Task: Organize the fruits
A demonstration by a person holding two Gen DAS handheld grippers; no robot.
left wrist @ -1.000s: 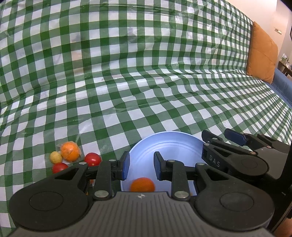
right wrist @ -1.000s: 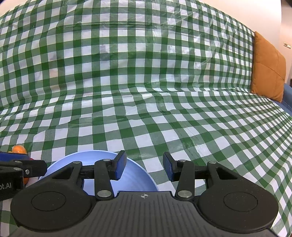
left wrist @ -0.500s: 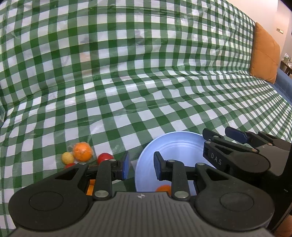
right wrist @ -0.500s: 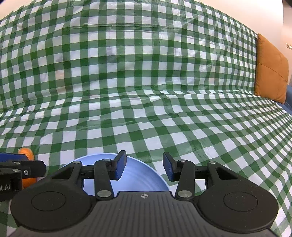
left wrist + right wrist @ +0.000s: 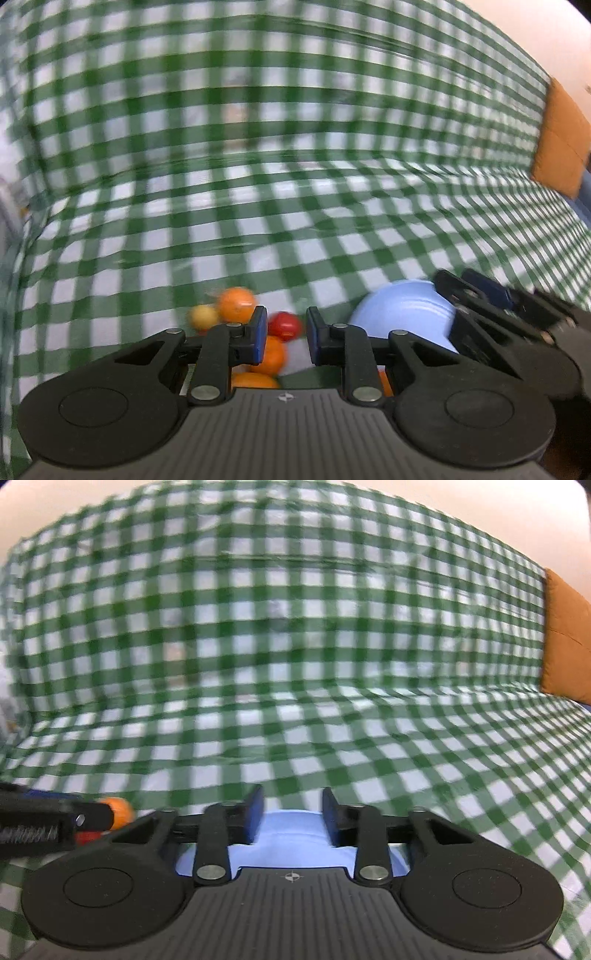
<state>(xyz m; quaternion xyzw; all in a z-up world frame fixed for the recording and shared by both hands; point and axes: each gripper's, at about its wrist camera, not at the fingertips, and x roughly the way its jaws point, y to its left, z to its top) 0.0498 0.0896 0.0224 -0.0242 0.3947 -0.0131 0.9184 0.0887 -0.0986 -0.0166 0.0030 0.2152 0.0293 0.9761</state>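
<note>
Red tomato [image 5: 284,325] shows fully only beside the left gripper [image 5: 282,334]

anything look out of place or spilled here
Nothing is spilled or damaged. Several fruits, including an orange, a red tomato and a small yellow fruit, sit loose on the checked tablecloth beside the blue bowl, not in it.
</note>
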